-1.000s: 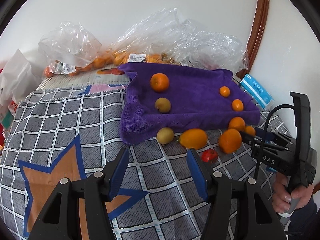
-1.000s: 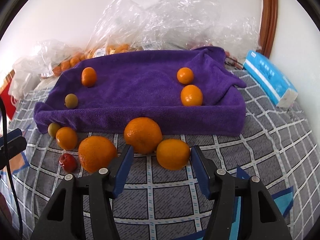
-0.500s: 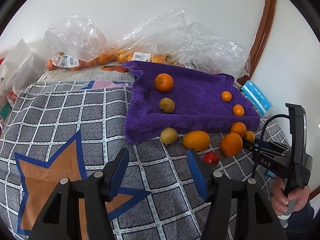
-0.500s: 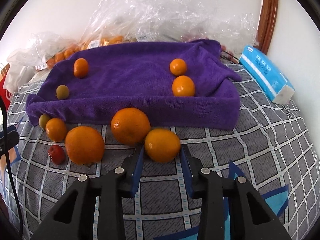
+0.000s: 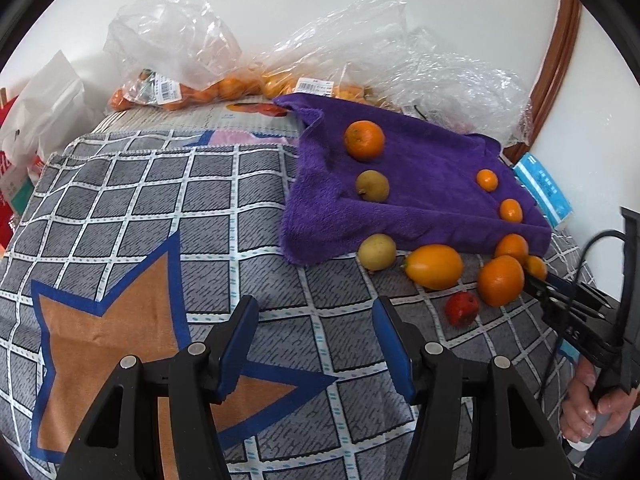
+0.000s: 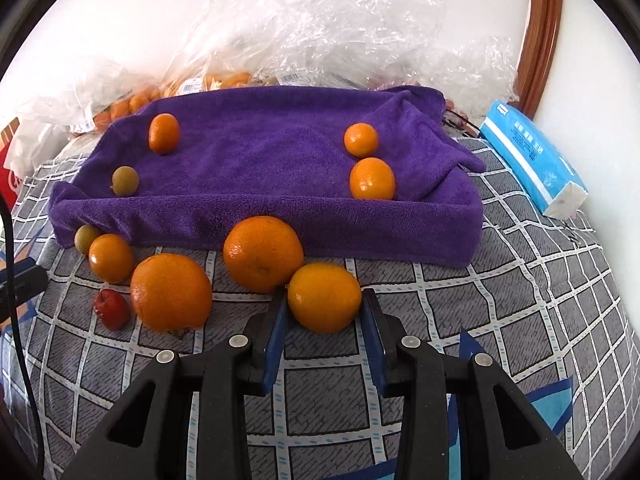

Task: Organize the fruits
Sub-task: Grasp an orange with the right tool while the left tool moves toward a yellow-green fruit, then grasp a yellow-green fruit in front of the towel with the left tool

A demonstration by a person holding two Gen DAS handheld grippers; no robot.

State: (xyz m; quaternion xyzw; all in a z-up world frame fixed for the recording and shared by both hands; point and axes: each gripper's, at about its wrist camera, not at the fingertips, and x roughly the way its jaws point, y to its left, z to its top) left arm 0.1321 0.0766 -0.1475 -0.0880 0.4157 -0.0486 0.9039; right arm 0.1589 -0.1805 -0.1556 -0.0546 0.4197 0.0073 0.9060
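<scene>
Closed in since the earlier frames, the right gripper [image 6: 323, 312] now pinches the nearest orange [image 6: 324, 297] on the checked cloth [image 6: 500, 320]; the left gripper [image 5: 314, 344] hangs spread and empty. Six fruits lie off the towel: four orange ones, one red fruit [image 6: 112, 309], one greenish fruit [image 6: 85, 238]. A larger orange [image 6: 262, 253] touches the held one. Farther, the purple towel [image 6: 260, 160] carries four fruits. Right: one blue tissue pack [image 6: 532, 158]. Far: clear plastic bags [image 6: 320, 32].
</scene>
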